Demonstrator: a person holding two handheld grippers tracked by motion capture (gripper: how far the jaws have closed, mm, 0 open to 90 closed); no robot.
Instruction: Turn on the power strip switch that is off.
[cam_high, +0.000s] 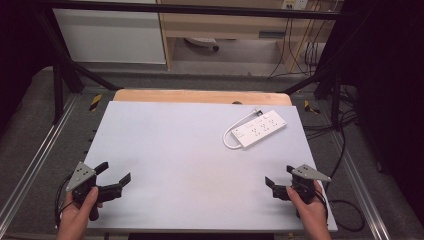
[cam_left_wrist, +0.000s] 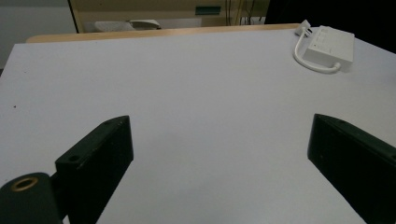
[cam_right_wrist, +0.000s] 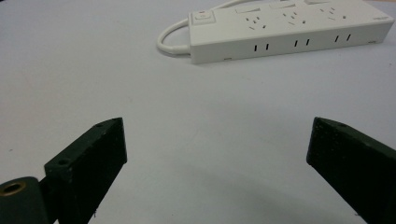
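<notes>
Near the front edge of the table (cam_high: 165, 150), the left gripper (cam_high: 114, 173) and the right gripper (cam_high: 278, 176) hover with jaws spread wide, holding nothing. Bare board stretches between and beyond them. Farther off, the white power strip (cam_high: 260, 129) lies flat near the far right corner, well apart from both, its cord (cam_high: 230, 137) looped at its left end.

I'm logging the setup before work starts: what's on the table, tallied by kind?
Power strip, white, with its cord looped beside it: 1
Grippers, black, jaws open, held over the near edge: 2 (left gripper, right gripper)
Total: 3
</notes>
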